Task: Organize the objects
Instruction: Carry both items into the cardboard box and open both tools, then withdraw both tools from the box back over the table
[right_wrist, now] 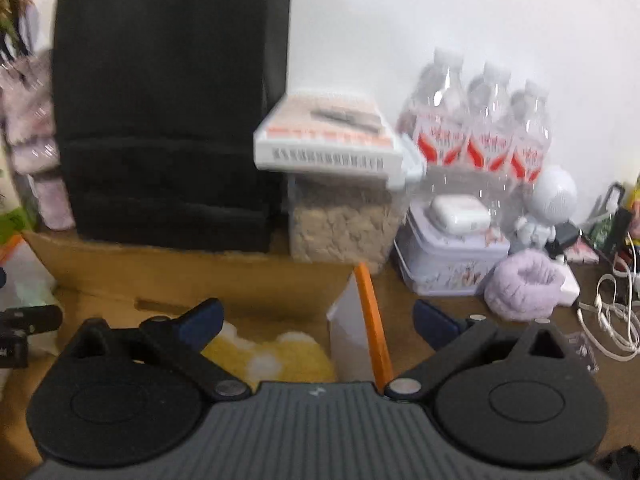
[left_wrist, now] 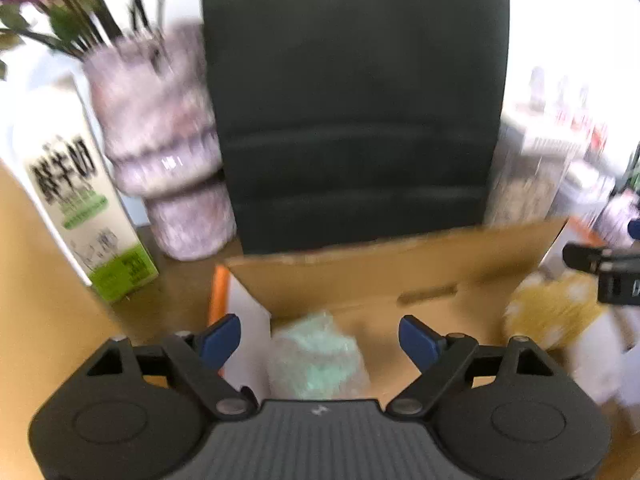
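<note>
Tall black fabric-covered block (left_wrist: 352, 100) stands behind open brown cardboard box (left_wrist: 400, 276); inside the box lie a fluffy yellow white-spotted cloth (right_wrist: 276, 354) on the right and a pale green item in clear plastic wrap (left_wrist: 316, 354) on the left; left gripper (left_wrist: 320, 338) hangs over the wrapped item, jaws wide apart, gripping nothing; right gripper (right_wrist: 320, 322) straddles the box's orange-edged wall, jaws wide apart, empty.

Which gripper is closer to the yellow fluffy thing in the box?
Right. The right gripper hangs straight above the yellow fluffy thing, jaws open. The left gripper is off to the side, over the green packet.
</note>
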`<state>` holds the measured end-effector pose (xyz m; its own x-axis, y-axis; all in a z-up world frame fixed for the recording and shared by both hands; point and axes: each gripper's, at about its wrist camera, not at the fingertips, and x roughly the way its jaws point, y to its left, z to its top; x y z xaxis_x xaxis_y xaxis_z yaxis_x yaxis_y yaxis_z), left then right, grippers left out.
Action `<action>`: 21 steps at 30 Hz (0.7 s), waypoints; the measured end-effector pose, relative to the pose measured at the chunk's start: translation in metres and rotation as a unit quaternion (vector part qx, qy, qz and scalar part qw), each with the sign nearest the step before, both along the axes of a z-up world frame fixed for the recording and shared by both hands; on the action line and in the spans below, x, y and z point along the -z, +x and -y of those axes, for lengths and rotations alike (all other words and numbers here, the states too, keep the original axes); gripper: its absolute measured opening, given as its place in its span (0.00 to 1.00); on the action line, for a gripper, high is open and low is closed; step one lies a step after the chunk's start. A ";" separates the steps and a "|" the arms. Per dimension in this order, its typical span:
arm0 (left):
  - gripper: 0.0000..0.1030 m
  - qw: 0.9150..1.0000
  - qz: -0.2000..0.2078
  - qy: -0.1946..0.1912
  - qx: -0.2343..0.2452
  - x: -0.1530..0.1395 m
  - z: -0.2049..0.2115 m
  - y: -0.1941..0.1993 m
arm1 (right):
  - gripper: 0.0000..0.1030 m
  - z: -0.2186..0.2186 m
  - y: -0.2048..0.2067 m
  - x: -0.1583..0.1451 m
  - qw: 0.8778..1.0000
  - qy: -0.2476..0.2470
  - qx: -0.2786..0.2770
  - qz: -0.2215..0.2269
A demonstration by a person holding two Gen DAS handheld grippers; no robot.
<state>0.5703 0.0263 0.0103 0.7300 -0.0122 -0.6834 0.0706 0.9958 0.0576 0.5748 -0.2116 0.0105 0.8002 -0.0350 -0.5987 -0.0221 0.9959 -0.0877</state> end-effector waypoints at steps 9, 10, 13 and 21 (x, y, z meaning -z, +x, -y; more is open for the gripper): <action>0.86 0.999 0.011 -0.028 -0.012 -0.082 0.013 -0.109 | 1.00 0.013 -0.104 -0.095 0.996 0.028 -0.066 0.056; 0.86 0.999 0.012 -0.032 -0.010 -0.086 0.016 -0.127 | 1.00 0.016 -0.123 -0.100 0.995 0.034 -0.072 0.064; 0.95 0.999 0.023 -0.041 0.002 -0.092 0.024 -0.194 | 1.00 0.024 -0.182 -0.104 0.991 0.051 -0.100 0.072; 0.99 0.993 0.081 -0.057 0.072 -0.049 0.033 -0.389 | 1.00 0.033 -0.366 -0.067 0.986 0.068 -0.123 0.094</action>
<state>0.1811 -0.0070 0.0597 0.8155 -0.1937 -0.5454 0.2107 0.9770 -0.0321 0.2086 -0.2441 0.0774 0.8713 0.2448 -0.4254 -0.2609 0.9651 0.0212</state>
